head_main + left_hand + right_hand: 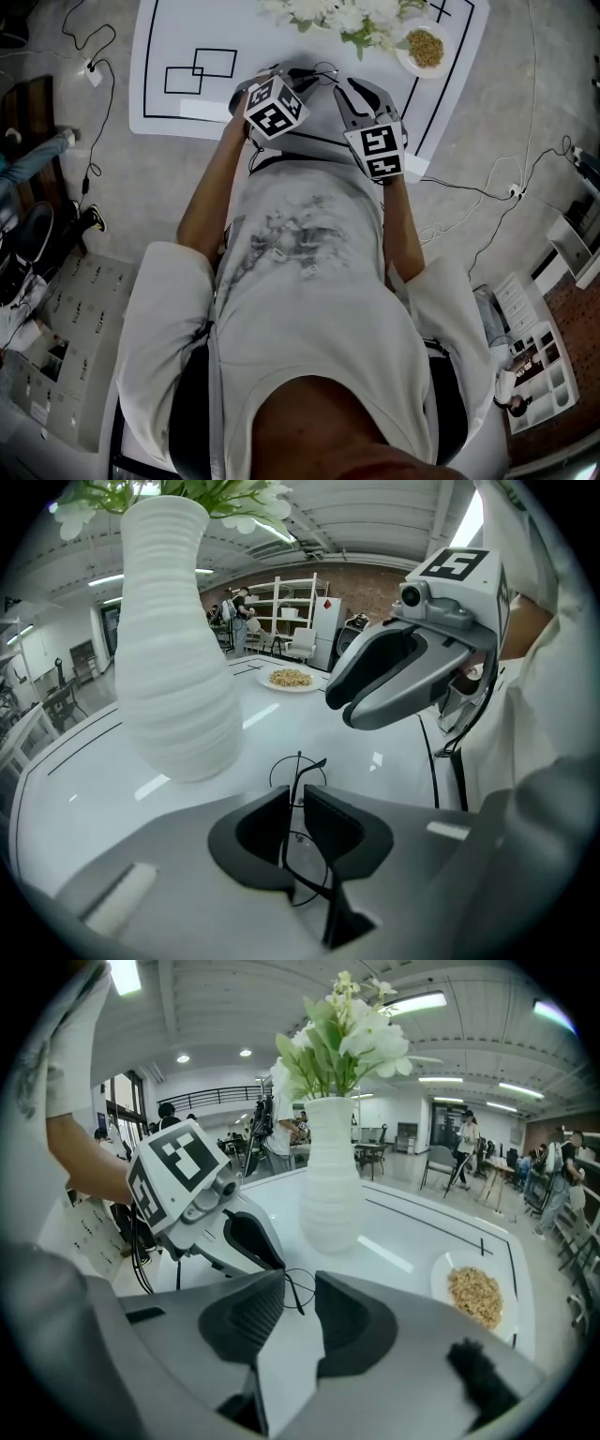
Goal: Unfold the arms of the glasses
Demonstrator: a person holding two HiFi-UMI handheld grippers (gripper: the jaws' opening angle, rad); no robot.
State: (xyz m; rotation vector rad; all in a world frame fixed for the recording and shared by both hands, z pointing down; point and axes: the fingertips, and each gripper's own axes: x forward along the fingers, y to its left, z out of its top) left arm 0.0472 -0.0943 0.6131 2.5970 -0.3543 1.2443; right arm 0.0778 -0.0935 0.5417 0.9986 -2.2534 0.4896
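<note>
**Thin wire, tight clamp: bend or slip risk**

L gripper [294, 808] has its jaws closed down on the glasses [300, 772], held on edge near the vase [178, 639] base, on the person's side. Can't tell if they touch the table [84, 761]. R gripper [300, 1284] waits just beside, same side of the vase, jaws apart w/ nothing btwn them, tips aimed at the glasses. Likely trouble: the wire is thin, so too hard a squeeze could bend it. Too light, and it may twist out when R tugs an arm. R could also hook a lens rim instead of the arm, or force the hinge the wrong way. A wide swing might knock the vase.
</note>
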